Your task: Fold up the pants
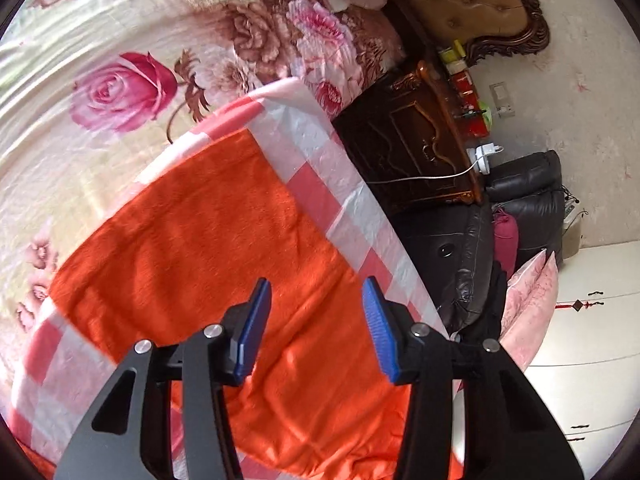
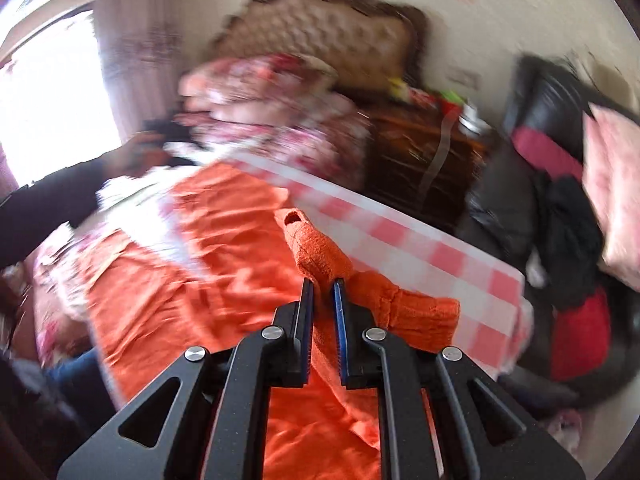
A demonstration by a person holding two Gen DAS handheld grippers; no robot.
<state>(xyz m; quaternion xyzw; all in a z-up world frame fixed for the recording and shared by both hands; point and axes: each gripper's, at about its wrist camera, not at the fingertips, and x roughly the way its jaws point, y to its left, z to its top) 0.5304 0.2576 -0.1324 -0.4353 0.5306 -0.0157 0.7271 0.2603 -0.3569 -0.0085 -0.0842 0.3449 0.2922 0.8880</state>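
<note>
Right wrist view is smeared with motion blur: the headboard (image 2: 320, 36), the floral bedding (image 2: 276, 108) and the nightstand (image 2: 424, 160) across the top are just streaks. A dark sleeve (image 2: 48, 208) runs off the left edge, so whose arm is anyone's guess. The orange pants (image 2: 224, 248) vanish behind the right gripper (image 2: 323, 282) at the bottom. In the left wrist view, the small clutter on the nightstand (image 1: 466, 92) at upper right is too tiny to name.
</note>
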